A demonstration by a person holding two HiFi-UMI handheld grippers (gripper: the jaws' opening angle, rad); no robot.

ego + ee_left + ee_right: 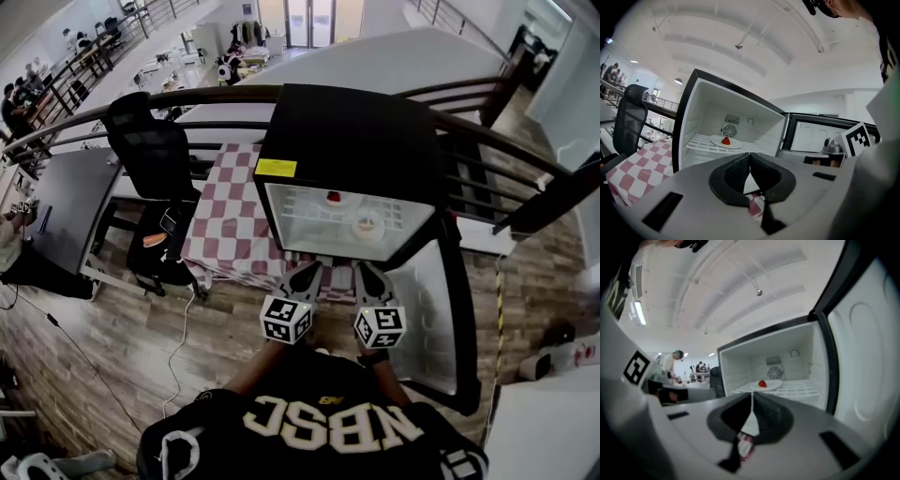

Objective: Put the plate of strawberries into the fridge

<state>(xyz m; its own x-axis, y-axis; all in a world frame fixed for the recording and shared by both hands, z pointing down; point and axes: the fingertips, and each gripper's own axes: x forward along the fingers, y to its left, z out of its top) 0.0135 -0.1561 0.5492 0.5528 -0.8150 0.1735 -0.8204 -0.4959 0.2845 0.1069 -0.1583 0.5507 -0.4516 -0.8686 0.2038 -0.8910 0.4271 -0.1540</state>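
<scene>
Plate (716, 139) in fridge (704, 116), beyond left gripper (750, 156)

At the bottom centre of the head view, the person's black shirt (328, 427) carries large pale letters that read "NBSC". A yellow label (276, 168) sits on top of the black fridge (356, 122), left of centre; its print is too small to read.
</scene>
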